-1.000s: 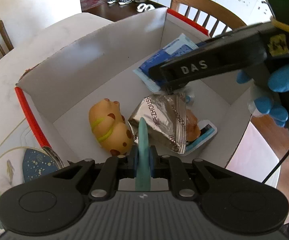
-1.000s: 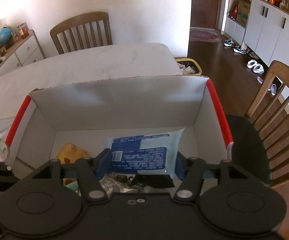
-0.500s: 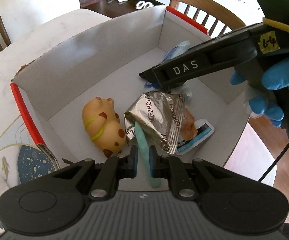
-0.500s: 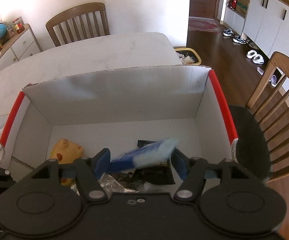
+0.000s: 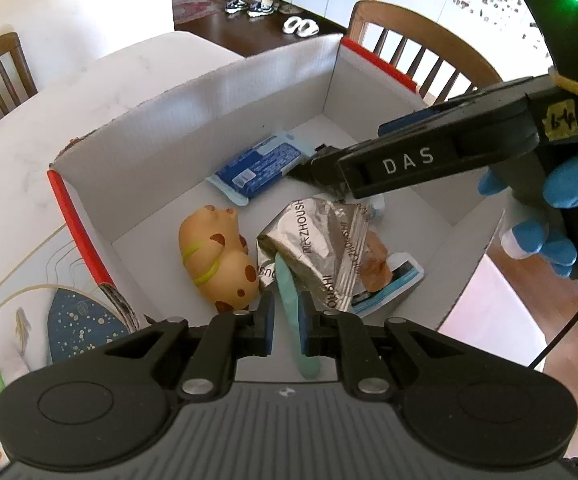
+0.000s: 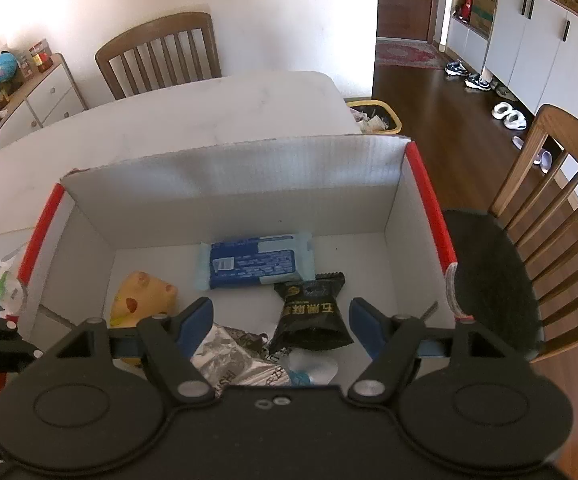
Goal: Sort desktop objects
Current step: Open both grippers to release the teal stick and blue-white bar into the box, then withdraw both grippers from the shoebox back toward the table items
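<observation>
Now left tool (image 5: pixel 287 320) clamps slim teal stick (image 5: pixel 295 320); right tool (image 6: pixel 279 320) opening, empty.

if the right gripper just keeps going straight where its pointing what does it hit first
Most likely the black snack packet, lying on the box floor between the opening, empty fingers of the right gripper; depth is hard to judge.

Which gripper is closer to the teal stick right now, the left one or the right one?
Left. The left gripper is shut on the teal stick, holding it over the box. The right gripper, jaws opening with nothing between them, hangs apart from it above the black snack packet.
</observation>
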A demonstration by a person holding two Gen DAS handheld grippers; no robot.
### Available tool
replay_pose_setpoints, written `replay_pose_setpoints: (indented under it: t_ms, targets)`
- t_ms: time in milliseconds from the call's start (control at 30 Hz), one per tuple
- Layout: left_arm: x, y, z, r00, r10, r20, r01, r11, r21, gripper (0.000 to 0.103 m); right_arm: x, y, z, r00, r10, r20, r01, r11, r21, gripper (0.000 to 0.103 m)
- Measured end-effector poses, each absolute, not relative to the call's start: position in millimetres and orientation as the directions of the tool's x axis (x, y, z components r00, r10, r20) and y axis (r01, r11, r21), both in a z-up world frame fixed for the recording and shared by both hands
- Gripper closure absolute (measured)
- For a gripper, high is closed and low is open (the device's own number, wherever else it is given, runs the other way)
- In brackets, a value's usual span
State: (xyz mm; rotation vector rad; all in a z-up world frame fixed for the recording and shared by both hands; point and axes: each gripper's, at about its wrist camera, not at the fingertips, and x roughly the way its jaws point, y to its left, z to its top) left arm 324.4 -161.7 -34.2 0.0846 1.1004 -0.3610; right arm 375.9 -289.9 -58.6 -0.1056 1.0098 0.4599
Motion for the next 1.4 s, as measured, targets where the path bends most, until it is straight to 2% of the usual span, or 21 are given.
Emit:
replay_pose_setpoints:
  t_ms: [933,1400]
  targets:
    - [253.4,-132.2,15.2,0.566,-0.270,-0.779,0.232,0.959,-0.163,0.093,310.4,-292.3,0.1,0.506,0.436,-0.744,-0.499,0.852,0.159,0.025]
    - [208.2,-84.7,30.1,0.646,-0.226,-0.729,0.109,0.973,-0.205,0.092,270.0,-263.0,15.9,0.476,0.479,-0.737,-0.561,0.811,0.165,0.025]
